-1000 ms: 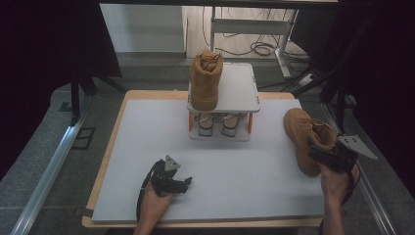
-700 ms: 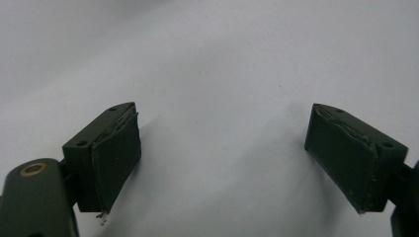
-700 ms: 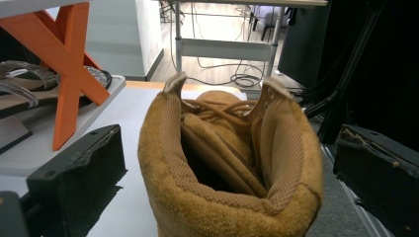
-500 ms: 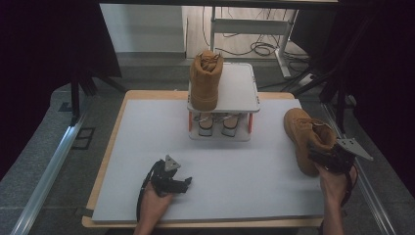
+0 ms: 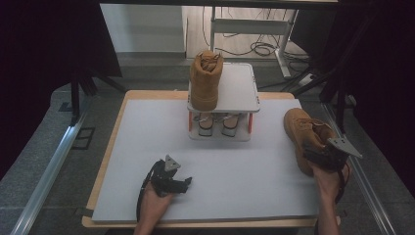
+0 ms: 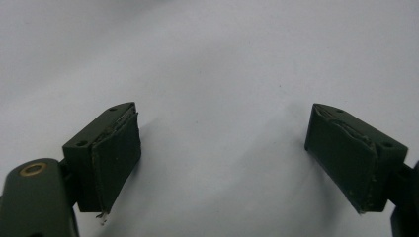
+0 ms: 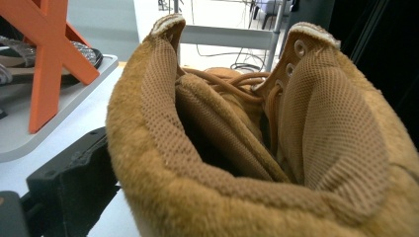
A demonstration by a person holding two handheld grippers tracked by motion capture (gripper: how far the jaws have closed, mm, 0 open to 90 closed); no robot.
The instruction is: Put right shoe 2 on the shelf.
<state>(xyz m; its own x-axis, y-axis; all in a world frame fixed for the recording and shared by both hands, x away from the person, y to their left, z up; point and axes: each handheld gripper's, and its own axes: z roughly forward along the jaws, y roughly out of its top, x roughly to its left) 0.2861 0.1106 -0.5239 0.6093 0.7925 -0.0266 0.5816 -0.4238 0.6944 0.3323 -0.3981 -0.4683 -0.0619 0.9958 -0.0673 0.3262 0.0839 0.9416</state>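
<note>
- High view: a tan suede lace-up boot (image 5: 304, 136) lies at the right edge of the frame on the pale grey table mat (image 5: 147, 147), its long axis running from lower right up towards the centre, heel collar nearest the person. The right gripper (image 5: 323, 157) sits at that heel end, far nearer than the left gripper (image 5: 171, 180), which rests low and left of centre, well apart. A matching second tan boot (image 5: 205, 81) stands upright on the white two-tier shoe rack (image 5: 240, 93) at upper centre.
- Left gripper view: the jaws stand spread wide over bare mat, with nothing between them.
- Right gripper view: the boot's padded collar (image 7: 237, 187) fills the foreground, directly ahead; one black jaw lies outside its left wall at the lower left. Whether the jaws pinch the collar I cannot tell.
</note>
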